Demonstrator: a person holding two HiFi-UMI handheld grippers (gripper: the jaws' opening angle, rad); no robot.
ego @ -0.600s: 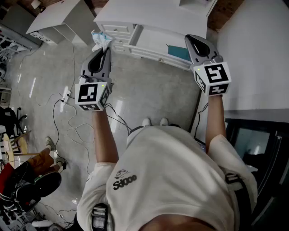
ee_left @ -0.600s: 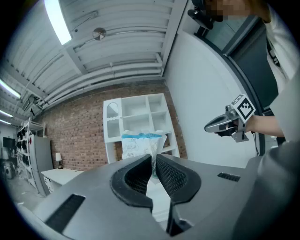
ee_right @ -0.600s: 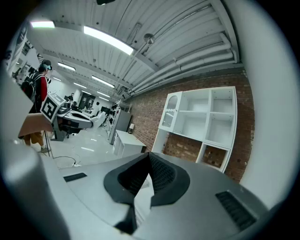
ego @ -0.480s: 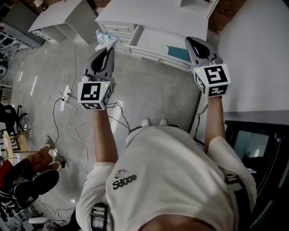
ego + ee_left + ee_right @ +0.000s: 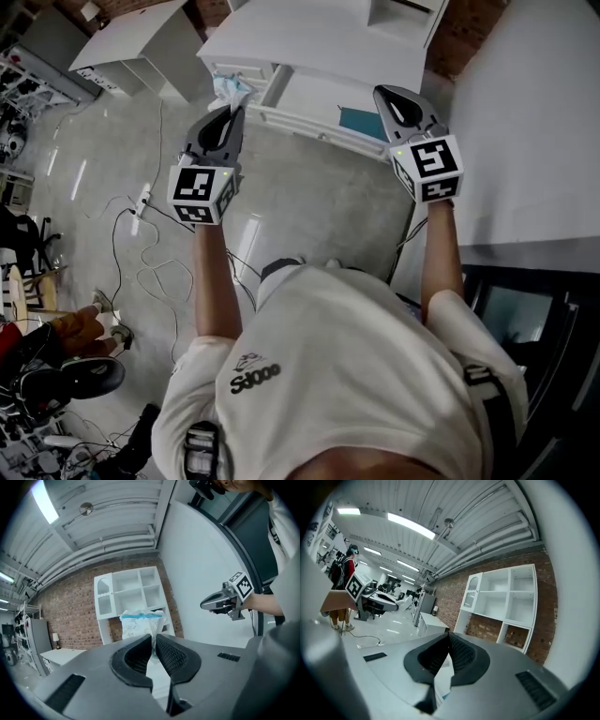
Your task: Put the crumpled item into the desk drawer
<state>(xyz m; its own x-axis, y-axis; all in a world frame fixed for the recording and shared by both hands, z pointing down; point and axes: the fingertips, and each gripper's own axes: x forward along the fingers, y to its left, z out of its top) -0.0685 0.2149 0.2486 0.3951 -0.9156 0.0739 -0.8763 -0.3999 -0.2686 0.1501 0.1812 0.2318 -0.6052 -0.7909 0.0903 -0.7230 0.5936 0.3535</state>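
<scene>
Seen from above, a person in a white T-shirt (image 5: 337, 375) stretches both arms toward a white surface (image 5: 319, 42) at twelve o'clock.

The left tongs (image 5: 234, 112) (image 5: 153, 641) are nearly closed, pinching the crumpled item (image 5: 231, 88) (image 5: 139, 623). This is a scrunched white wrapper with a blue band. It sticks out past the tips at twelve o'clock, in the air just in front of the surface's left front corner.

The right tongs (image 5: 382, 93) (image 5: 449, 641) (image 5: 203, 605) sit at three o'clock from the left ones, well apart. Their tips are pressed together with nothing between them. They hover above the surface's front edge, near a flat teal object (image 5: 361, 122) lying on a lower white ledge.

Beyond the surface, a white cubby shelf unit (image 5: 506, 597) (image 5: 131, 590) stands against a brick wall (image 5: 541, 620).

At nine o'clock from the person, cables (image 5: 150, 272) trail across the pale glossy floor (image 5: 309, 206).
</scene>
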